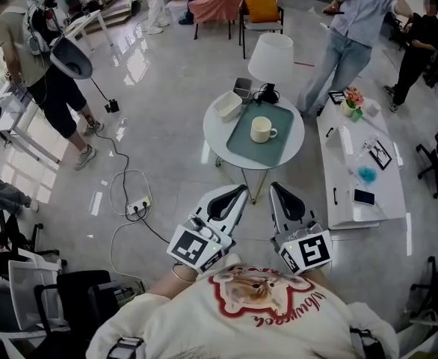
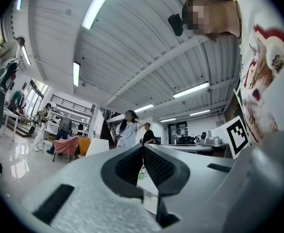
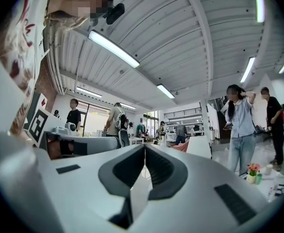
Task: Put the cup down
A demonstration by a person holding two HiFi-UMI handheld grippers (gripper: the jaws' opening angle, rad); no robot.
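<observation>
Cup (image 1: 261,129) upright on green tray (image 1: 279,149), round table (image 1: 213,134), far. Left gripper (image 1: 236,194), right gripper (image 1: 279,193) near, jaws closed, empty, well apart from cup.

cup (image 1: 261,129) contents too small to tell, side table (image 1: 350,174) clutter unidentifiable

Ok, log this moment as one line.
cup: upright on tray | left gripper: shut, empty | right gripper: shut, empty
</observation>
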